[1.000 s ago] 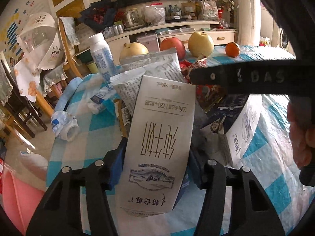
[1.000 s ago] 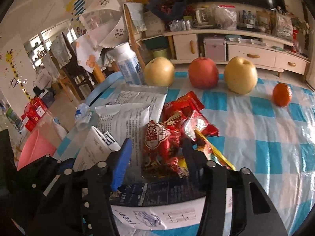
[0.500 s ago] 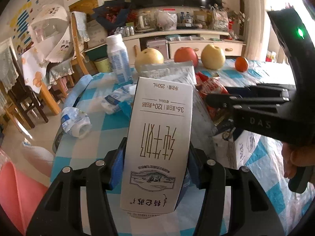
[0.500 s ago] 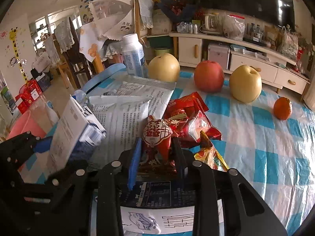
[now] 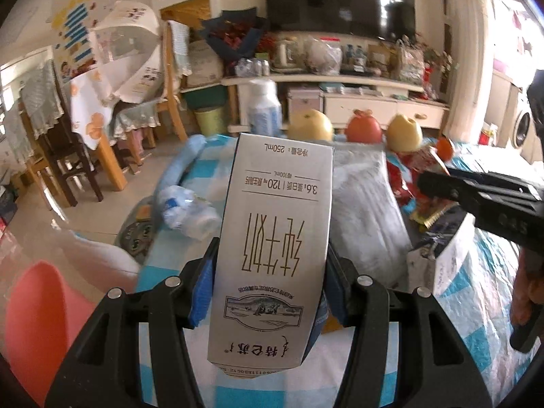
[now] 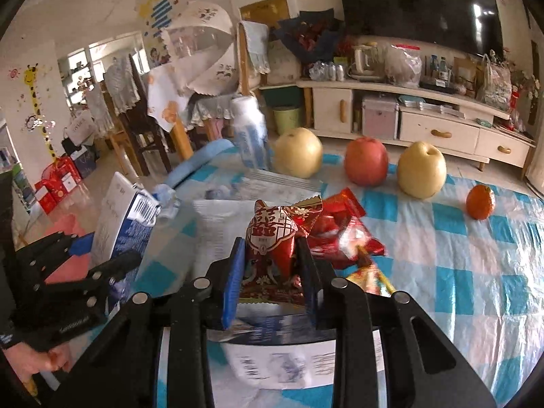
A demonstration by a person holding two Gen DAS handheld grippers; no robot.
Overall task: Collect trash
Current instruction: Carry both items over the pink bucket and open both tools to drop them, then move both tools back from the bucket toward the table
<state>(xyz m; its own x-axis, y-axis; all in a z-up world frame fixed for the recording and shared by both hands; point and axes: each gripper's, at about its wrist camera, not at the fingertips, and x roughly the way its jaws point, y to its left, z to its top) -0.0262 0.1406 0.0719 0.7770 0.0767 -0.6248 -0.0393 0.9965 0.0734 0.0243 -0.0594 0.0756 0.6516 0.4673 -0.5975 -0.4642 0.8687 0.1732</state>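
Note:
My left gripper (image 5: 268, 285) is shut on a white 250 mL milk carton (image 5: 272, 255) and holds it above the left part of the checked table. The carton also shows in the right wrist view (image 6: 125, 224), held by the left gripper (image 6: 85, 272). My right gripper (image 6: 272, 272) is shut on a red snack wrapper (image 6: 272, 238), lifted slightly off the pile. More red wrappers (image 6: 340, 224) and white plastic bags (image 6: 217, 234) lie on the blue-and-white tablecloth (image 6: 459, 265). A flattened box (image 6: 272, 350) lies under the right gripper.
Two yellow pears (image 6: 298, 152), a red apple (image 6: 366, 161) and an orange (image 6: 480, 202) stand along the far table edge, beside a white bottle (image 6: 250, 136). A crushed plastic bottle (image 5: 187, 210) lies at the left edge. A pink bin (image 5: 40, 323) stands on the floor at left.
My right gripper has closed on the red wrapper and lifted it. My left gripper has raised the milk carton and swung it left, away from the pile.

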